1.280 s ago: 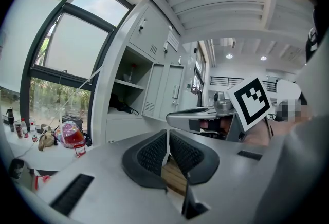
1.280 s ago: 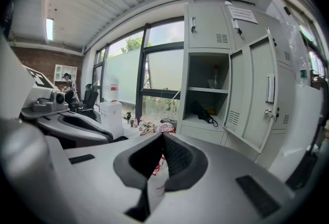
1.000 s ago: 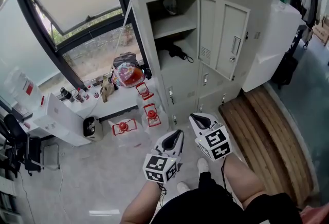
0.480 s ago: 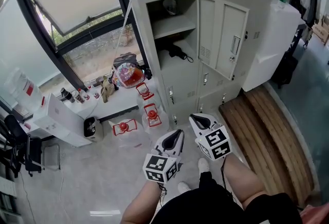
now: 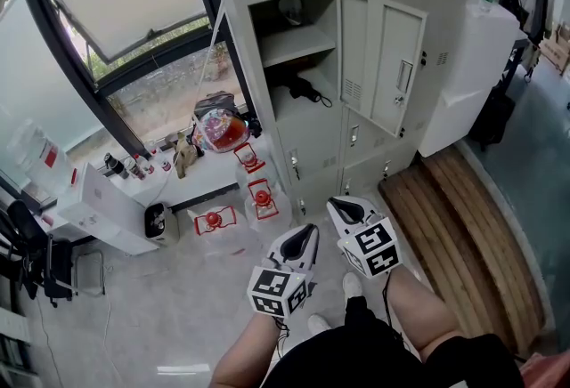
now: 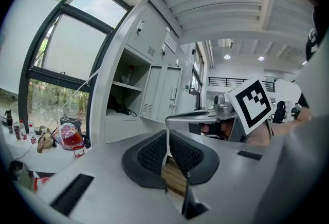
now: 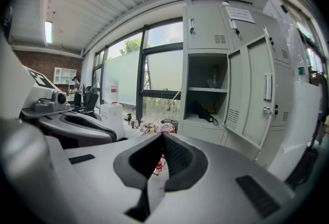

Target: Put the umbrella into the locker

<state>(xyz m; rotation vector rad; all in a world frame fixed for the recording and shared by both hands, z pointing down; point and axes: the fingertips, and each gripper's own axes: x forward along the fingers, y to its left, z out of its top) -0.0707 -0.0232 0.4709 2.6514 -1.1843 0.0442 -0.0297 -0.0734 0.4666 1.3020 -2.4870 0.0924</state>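
The black folded umbrella (image 5: 305, 91) lies on the lower shelf of the open grey locker (image 5: 313, 139), its strap hanging over the shelf's front edge. It also shows in the left gripper view as the umbrella (image 6: 119, 108) and in the right gripper view as the umbrella (image 7: 204, 113). The locker door (image 5: 383, 66) stands swung out to the right. My left gripper (image 5: 308, 233) and right gripper (image 5: 342, 205) hover side by side above the floor, well short of the locker. Both are shut with nothing between the pads; the left gripper (image 6: 167, 138) and right gripper (image 7: 162, 138) point toward the locker.
Water jugs with red caps (image 5: 261, 199) stand on the floor left of the locker. A window ledge (image 5: 191, 171) carries a bag and small bottles. A wooden platform (image 5: 472, 226) lies to the right, behind it a white cabinet (image 5: 468, 75). A pale item sits on the upper shelf (image 5: 289, 11).
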